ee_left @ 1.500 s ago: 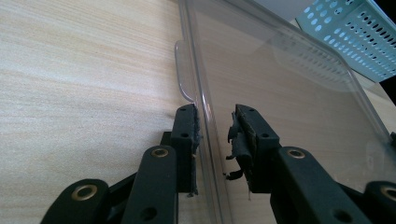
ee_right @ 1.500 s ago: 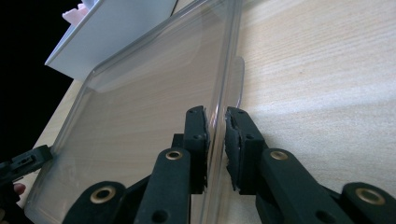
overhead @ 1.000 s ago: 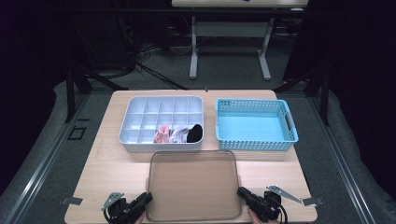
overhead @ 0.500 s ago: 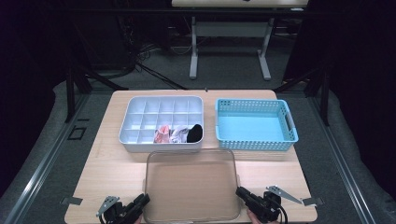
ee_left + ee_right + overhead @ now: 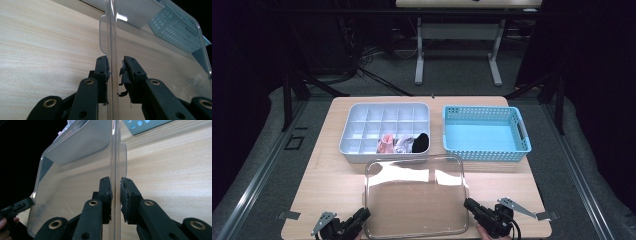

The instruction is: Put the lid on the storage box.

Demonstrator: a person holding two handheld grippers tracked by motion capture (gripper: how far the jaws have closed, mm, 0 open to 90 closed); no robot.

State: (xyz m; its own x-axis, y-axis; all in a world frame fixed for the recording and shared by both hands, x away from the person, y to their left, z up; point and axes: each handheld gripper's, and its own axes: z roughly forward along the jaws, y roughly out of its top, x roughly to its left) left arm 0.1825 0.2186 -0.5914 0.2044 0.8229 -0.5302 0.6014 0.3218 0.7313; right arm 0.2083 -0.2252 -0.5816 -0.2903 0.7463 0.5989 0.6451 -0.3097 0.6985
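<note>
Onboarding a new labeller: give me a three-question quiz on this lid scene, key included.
1. True or false: the blue basket holds socks.
2. What do both grippers (left gripper, right gripper) clamp?
3. The rolled socks lie in which row of the grey divided tray: A near, B far?

Key:
1. False; the basket holds none.
2. The edges of the clear lid, one at each side.
3. A.

Hands: being cut off by the high view's bottom edge.
Organizer's (image 5: pixel 384 132) small items (image 5: pixel 404 143): staying too small to identify.
</note>
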